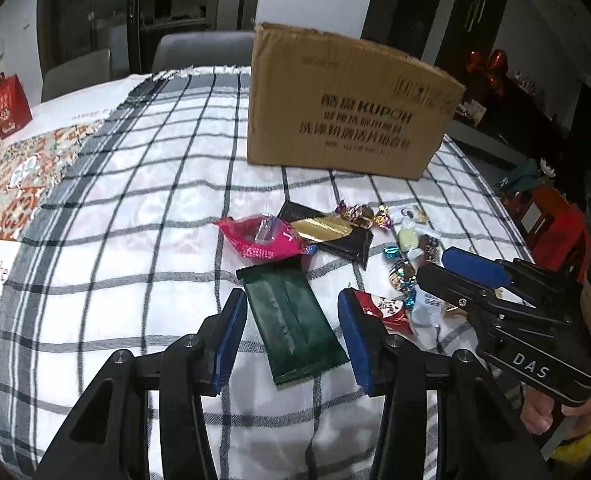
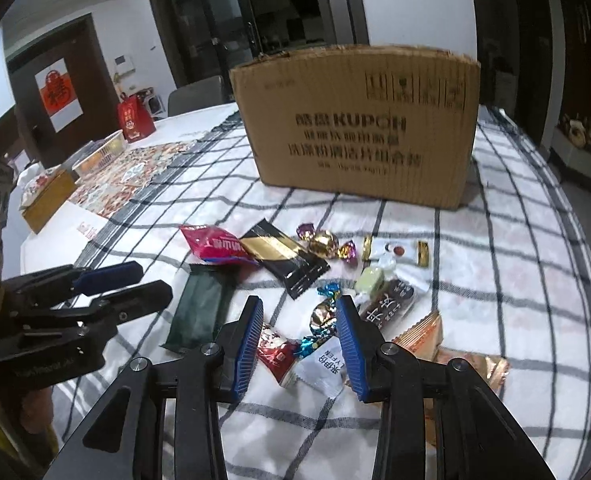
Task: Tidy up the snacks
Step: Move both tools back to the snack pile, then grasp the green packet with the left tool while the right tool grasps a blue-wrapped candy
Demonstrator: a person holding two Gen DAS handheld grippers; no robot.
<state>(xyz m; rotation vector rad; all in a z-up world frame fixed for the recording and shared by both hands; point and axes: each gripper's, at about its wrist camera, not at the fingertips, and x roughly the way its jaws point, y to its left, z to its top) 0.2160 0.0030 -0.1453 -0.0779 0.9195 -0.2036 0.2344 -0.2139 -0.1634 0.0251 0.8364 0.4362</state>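
Snacks lie scattered on a checked cloth in front of a cardboard box. My left gripper is open, its fingers on either side of a dark green packet, just above it. My right gripper is open over a blue-and-gold wrapped candy, a red-white candy and a white sachet. A pink packet, a black-and-gold packet and small wrapped candies lie farther out.
A red gift box and a white basket stand at the far left on a patterned mat. A wooden tissue box sits left. Orange packets lie at the right. Chairs stand behind the table.
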